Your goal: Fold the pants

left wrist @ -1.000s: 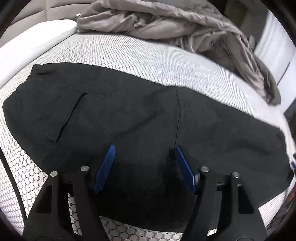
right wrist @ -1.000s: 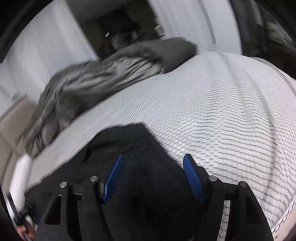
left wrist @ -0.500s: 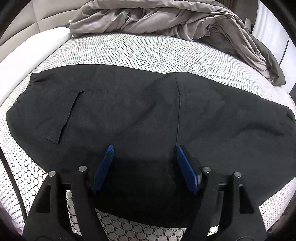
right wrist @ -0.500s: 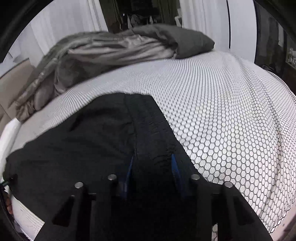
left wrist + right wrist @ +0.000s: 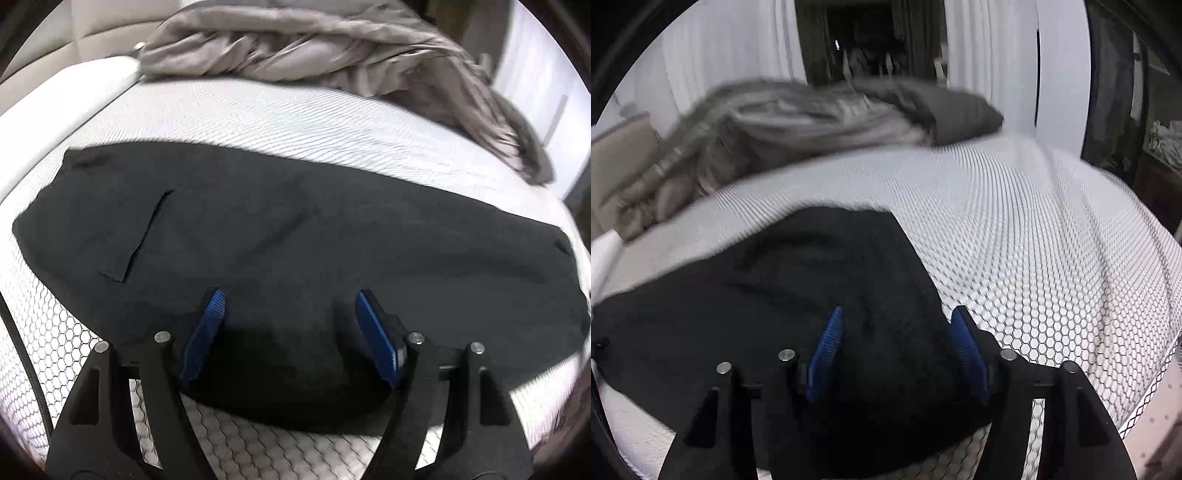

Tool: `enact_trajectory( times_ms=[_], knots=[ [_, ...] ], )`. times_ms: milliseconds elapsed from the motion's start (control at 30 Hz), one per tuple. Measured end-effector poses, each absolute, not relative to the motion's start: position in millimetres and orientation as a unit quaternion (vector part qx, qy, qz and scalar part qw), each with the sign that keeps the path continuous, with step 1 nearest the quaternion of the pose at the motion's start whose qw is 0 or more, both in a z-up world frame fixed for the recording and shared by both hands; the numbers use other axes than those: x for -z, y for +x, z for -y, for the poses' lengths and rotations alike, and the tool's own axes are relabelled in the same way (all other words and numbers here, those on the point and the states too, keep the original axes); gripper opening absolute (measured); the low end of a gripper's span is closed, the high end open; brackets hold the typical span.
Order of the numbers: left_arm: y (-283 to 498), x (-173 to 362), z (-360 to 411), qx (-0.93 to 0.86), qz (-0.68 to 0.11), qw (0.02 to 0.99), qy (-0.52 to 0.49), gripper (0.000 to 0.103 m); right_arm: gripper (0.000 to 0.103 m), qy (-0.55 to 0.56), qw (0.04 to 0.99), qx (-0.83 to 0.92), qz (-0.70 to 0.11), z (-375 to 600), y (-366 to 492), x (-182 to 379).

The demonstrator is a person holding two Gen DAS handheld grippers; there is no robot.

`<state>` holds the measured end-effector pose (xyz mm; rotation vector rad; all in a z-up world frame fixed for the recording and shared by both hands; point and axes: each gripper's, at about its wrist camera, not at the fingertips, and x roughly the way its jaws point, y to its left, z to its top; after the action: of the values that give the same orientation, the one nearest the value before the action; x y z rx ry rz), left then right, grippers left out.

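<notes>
Honeycomb-patterned bed (image 5: 258,122) carries flat black pants (image 5: 295,236) and, seemingly, a rumpled grey blanket (image 5: 332,51).

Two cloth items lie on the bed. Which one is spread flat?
The black pants, spread flat below the left gripper. The grey blanket behind them is bunched in folds.

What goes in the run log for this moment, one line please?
task: fold pants | black fabric pants flat on white honeycomb-patterned bedcover | left gripper open above pants | right gripper open over pants end | nothing gripped
</notes>
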<state>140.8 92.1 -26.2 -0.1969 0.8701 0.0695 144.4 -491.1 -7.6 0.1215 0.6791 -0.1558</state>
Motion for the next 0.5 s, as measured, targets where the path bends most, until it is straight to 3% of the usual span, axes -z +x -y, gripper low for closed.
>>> enact_trajectory(
  times_ms=[233,433,500],
  knots=[
    [120,22,-30,0.061,-0.404,0.909,-0.085,0.071,0.07,0.07,0.941,-0.061,-0.326,414,126,7],
    [115,46,11,0.084,-0.449,0.888,0.042,0.075,0.07,-0.037,0.908,-0.069,-0.412,355,135,50],
    [109,44,8,0.095,-0.448,0.888,0.039,0.076,0.071,-0.059,0.902,-0.052,-0.425,365,132,59]
  ],
)
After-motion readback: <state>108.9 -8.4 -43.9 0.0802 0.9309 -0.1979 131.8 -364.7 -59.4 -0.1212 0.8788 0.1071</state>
